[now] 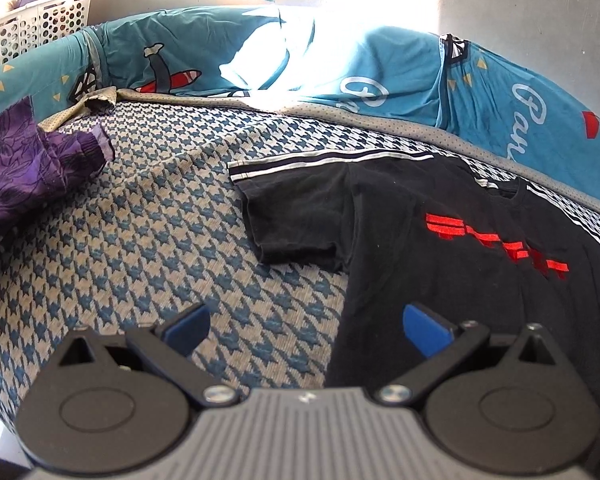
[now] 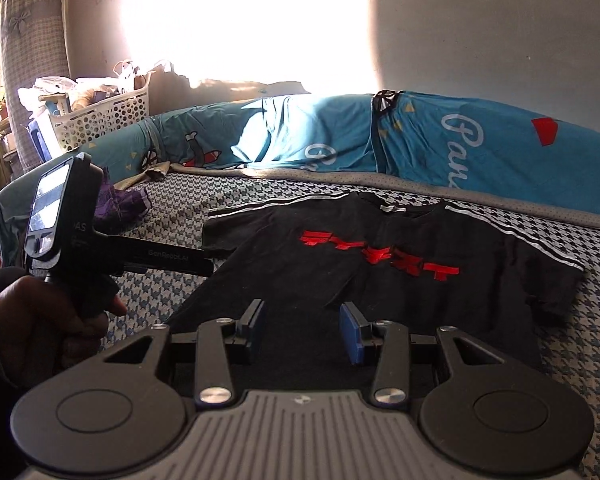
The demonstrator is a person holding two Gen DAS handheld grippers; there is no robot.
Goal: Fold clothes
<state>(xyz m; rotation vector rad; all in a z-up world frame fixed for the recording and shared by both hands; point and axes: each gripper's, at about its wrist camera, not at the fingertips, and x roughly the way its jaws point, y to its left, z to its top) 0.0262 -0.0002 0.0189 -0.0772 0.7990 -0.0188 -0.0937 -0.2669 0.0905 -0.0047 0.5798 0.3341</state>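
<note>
Black tee (image 2: 384, 276) flat on bed (image 2: 580, 380)

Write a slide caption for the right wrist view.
Open right gripper above a flat black T-shirt on the bed.

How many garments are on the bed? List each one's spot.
2: the black T-shirt spread flat mid-bed, and a purple garment bunched at the left edge. Others may lie out of view.
</note>
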